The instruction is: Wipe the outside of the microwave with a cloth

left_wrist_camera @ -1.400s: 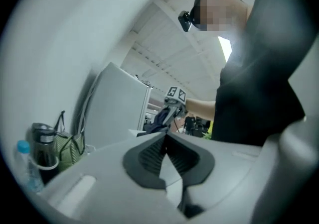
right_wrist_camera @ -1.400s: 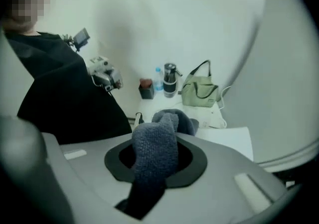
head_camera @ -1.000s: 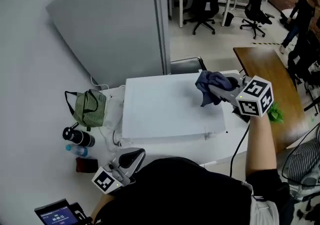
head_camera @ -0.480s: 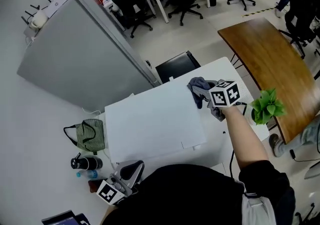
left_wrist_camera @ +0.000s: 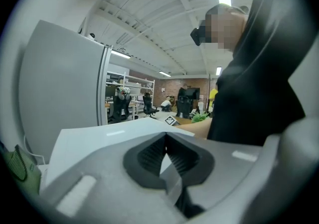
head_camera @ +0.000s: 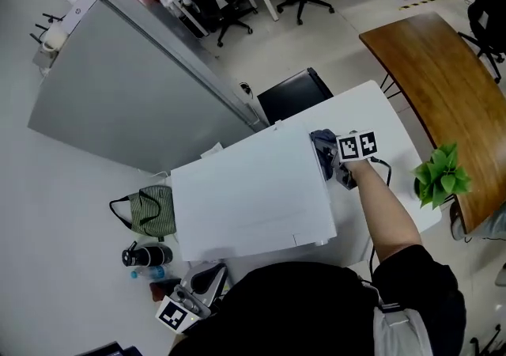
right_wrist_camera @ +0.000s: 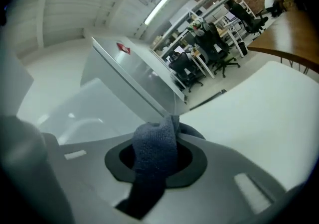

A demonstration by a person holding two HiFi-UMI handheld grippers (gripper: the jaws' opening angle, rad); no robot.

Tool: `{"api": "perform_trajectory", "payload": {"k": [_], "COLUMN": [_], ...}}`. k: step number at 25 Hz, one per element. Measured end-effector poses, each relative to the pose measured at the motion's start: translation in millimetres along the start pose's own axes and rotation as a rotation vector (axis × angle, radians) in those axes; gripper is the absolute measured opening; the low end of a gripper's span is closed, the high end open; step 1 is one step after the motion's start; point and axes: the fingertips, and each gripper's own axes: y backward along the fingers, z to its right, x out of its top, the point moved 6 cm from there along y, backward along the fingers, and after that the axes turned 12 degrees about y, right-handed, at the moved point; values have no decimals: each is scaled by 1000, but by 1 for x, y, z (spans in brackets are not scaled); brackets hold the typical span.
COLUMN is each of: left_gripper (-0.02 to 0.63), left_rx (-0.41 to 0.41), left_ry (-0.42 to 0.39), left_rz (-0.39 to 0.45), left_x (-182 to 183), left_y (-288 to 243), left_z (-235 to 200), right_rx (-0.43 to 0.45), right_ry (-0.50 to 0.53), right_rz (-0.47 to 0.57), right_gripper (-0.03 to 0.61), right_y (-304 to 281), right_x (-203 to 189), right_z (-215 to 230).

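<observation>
At the near left corner of the white tabletop (head_camera: 378, 113), the left tongs (left_wrist_camera: 166, 141) are pressed together with nothing between them, held low beside the person's dark-clad body. Just beyond, along the tabletop's left edge, a dark bottle (head_camera: 143, 255) lies on its side, and a green striped bag (head_camera: 149, 212) sits farther along, just beside the microwave's left side. The white microwave (head_camera: 249, 196) occupies the middle of the tabletop, its flat top facing the head camera. At the microwave's right edge, near its far right corner, the right tongs (right_wrist_camera: 158, 161) are pinching a dark blue-grey cloth (head_camera: 322, 144); the cloth appears to lie against the microwave's right side. A green plant (head_camera: 441, 177) stands off the tabletop's right edge, against a brown wooden table (head_camera: 431, 62). A grey partition (head_camera: 134, 101) rises behind the tabletop's far left edge, with a black chair (head_camera: 295, 93) at the far edge.
</observation>
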Motion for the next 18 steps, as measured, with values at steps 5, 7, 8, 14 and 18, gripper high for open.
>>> {"api": "perform_trajectory", "payload": {"k": [5,7,8,14,18], "left_gripper": [3,3,3,3,3], "left_rx": [9,3,-1,-23,-18], "left_ry": [-1,1,1,-9,10], "left_rz": [-12,-17,-21,-42,-41], "left_x": [-2,-3,-3,-3,-3], "left_y": [-5,-9,-11,-19,-21], "left_z": [2,3,3,9,3], "right_rx": [-92,-129,-134,57,237], "right_ry": [-97,-77,-71,25,108], "right_rz": [-143,-228,-257,-107,158], "right_gripper": [71,71,71,77,77], "right_y": [-31,-40,-43,8,82], "right_x": [-54,-67,-71,-10,59], "right_z": [48,57,59,9,-78]}}
